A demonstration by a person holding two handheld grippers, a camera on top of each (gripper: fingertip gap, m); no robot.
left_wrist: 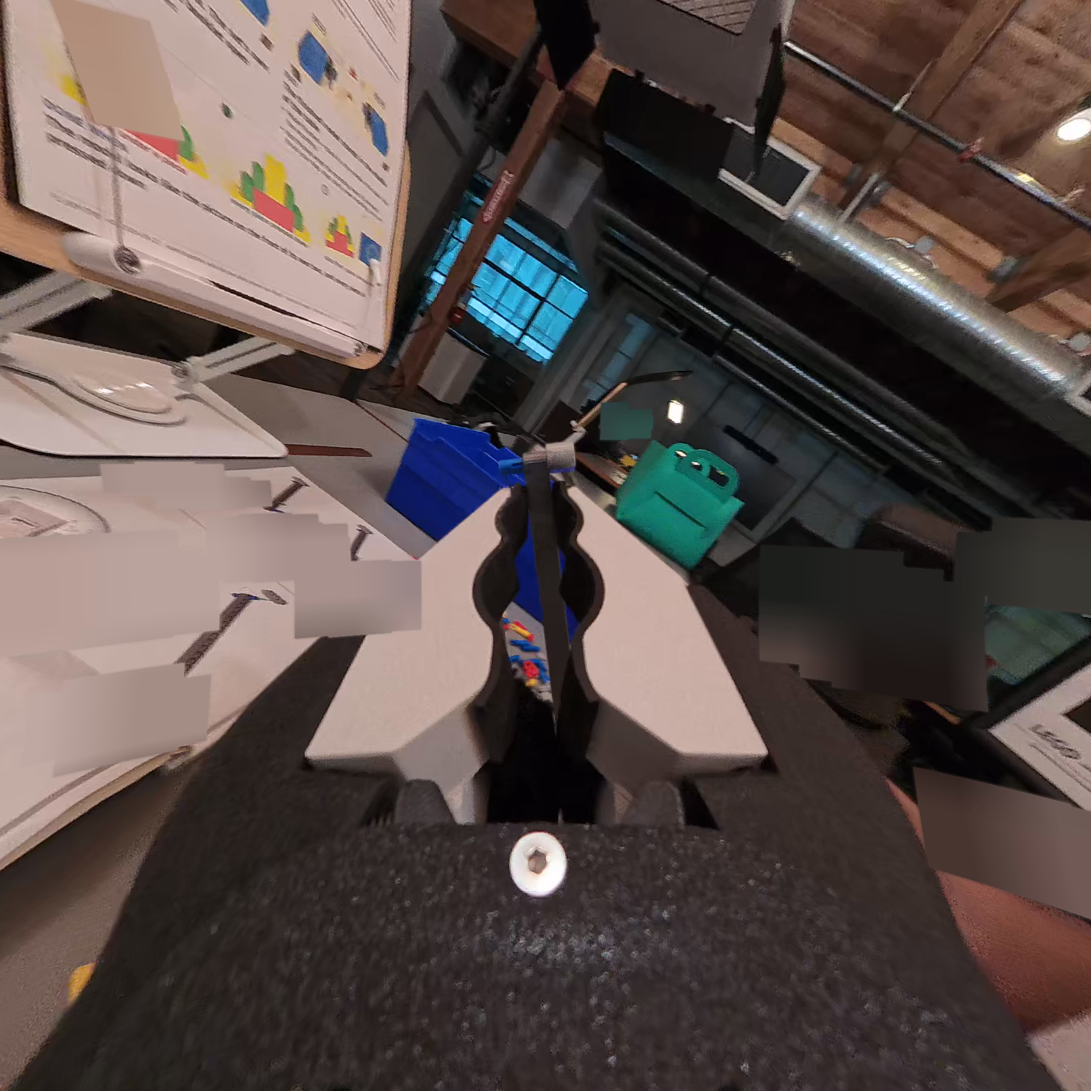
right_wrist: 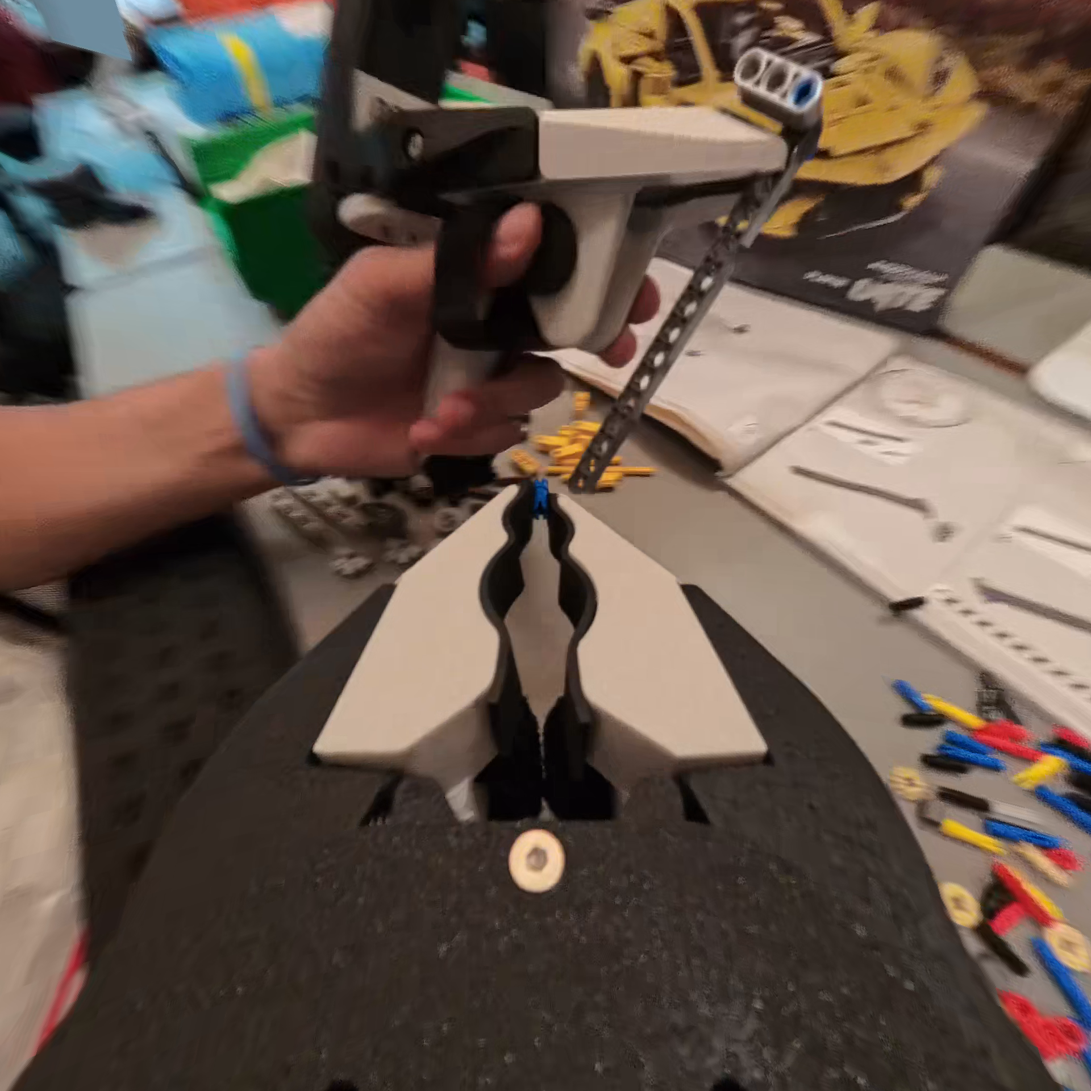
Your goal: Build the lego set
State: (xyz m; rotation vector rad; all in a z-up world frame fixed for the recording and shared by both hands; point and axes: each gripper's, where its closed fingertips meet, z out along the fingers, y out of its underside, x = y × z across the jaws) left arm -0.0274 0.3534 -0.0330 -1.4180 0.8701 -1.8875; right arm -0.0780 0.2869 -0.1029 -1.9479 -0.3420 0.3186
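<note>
Left gripper (left_wrist: 540, 493): clenched on a long black perforated beam (left_wrist: 546, 590), which runs lengthwise between the two fingers and sticks out past the tips.
Beam, far end: carries a short grey connector (left_wrist: 555, 456) set crosswise, with a blue pin (left_wrist: 509, 465) at one side.
Beam, right wrist view: the black perforated beam (right_wrist: 661, 354) hangs slanted from the left gripper (right_wrist: 791, 147), lower end just above the table near a heap of yellow pieces (right_wrist: 575, 451); the grey connector (right_wrist: 778, 85) sits on top, with blue showing in one of its holes.
Left hand (right_wrist: 413, 354): wrapped around the grip of the left gripper; a light blue band sits on the wrist.
Right gripper (right_wrist: 539, 499): pinching a small blue peg (right_wrist: 539, 499) right at the fingertips; the peg stands roughly upright between them.
Peg versus beam: apart; the peg is just beside and below the beam's lower end.
Loose parts (right_wrist: 1003, 785): blue, red, yellow and black pins and axles scattered on the grey table (right_wrist: 738, 590), at right.
Grey parts (right_wrist: 342, 519): a blurred cluster left of the right gripper's tips.
Instruction sheets (right_wrist: 885, 443): spread flat on the table beyond the beam.
Box (right_wrist: 856, 147): printed with a yellow vehicle, standing at the back.
Blue bin (left_wrist: 448, 478): on the table beyond the left fingertips.
Green item (left_wrist: 679, 508): right of the bin; kind unclear.
Board (left_wrist: 224, 147): tilted board with printed brick diagrams, upper left in the left wrist view.
</note>
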